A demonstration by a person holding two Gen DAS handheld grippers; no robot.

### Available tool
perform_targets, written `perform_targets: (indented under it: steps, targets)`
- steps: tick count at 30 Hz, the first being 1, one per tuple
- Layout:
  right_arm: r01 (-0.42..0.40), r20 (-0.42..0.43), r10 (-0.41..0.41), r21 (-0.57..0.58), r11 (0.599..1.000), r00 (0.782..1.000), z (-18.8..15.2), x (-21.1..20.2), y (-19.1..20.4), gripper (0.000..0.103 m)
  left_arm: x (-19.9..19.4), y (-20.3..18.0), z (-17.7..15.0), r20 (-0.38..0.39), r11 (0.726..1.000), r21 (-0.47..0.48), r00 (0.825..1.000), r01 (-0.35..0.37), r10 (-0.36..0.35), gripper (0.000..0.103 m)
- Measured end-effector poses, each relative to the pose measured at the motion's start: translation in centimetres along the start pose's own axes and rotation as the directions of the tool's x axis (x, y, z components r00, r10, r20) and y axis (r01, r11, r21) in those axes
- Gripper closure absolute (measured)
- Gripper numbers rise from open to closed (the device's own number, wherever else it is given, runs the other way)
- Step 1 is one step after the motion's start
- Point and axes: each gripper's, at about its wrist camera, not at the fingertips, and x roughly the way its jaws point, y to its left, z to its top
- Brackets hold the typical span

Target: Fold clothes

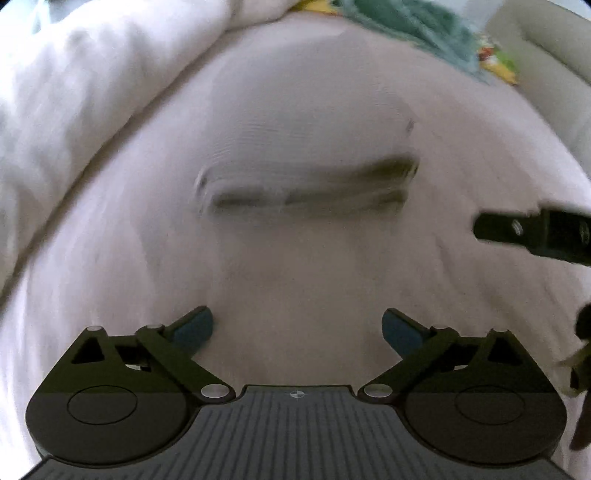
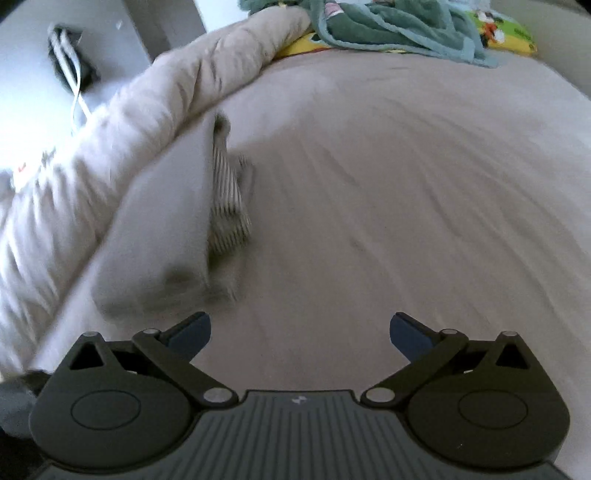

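Left gripper (image 1: pixel 297 332) and right gripper (image 2: pixel 300 332): fingers spread wide, holding nothing. Folded striped garment (image 2: pixel 227 199) lies on bed (image 2: pixel 406 184), left, against duvet (image 2: pixel 110 147). Looks light, limp; likely best pinched at corner edges.

Black two-finger left gripper (image 1: pixel 297 330), jaws spread wide, is held over a blurred, folded pale garment (image 1: pixel 306 155) laid on a pinkish-white bedsheet (image 1: pixel 147 236).

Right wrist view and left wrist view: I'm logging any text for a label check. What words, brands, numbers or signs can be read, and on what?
None can be read.
Cartoon-print fabric: pictures only, no legible words.
Small mark on the right tongs' body: too small to read.
Crosshair mark on the left tongs' body: a symbol, no text.
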Motion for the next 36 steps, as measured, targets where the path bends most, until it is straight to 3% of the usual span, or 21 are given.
perform_targets:
  steps: [3, 6, 12, 15, 20, 25, 36]
  targets:
    - [-0.008, -0.018, 0.006, -0.102, 0.995, 1.000, -2.7, -0.7, 0.1, 0.000, -1.1, -1.0, -2.3, 0.041, 0.998, 0.004, 0.997, -0.066, 0.066, 0.001]
    - [0.020, -0.015, -0.022, -0.119, 0.993, 1.000, -4.7, -0.3, -1.1, 0.000, -0.8, -1.4, -3.2, 0.107, 0.996, -0.005, 0.990, -0.094, 0.094, 0.000]
    - [0.059, 0.096, -0.036, -0.247, 0.967, 0.995, -6.9, 0.3, -1.3, 0.000, -0.3, -2.1, -3.9, 0.239, 0.987, -0.085, 0.959, -0.139, 0.156, 0.000]
    - [0.096, 0.147, -0.059, -0.257, 0.962, 0.987, -7.7, 0.1, -0.9, 0.000, 0.1, -3.2, -4.0, 0.251, 0.977, -0.059, 0.944, -0.205, 0.213, 0.000]
    - [0.085, 0.166, -0.045, -0.240, 0.967, 0.985, -8.0, -0.1, -1.2, 0.000, 0.4, -4.7, -4.3, 0.271, 0.961, -0.009, 0.924, -0.278, 0.269, 0.000]
    - [0.085, 0.166, -0.046, -0.241, 0.967, 0.985, -8.0, -0.1, -1.2, 0.000, 0.5, -3.7, -4.2, 0.260, 0.973, -0.042, 0.937, -0.229, 0.232, 0.000]
    - [0.084, 0.166, -0.045, -0.239, 0.967, 0.985, -8.0, -0.2, -1.2, 0.000, 0.5, -3.7, -4.3, 0.260, 0.972, -0.038, 0.936, -0.233, 0.235, 0.000]
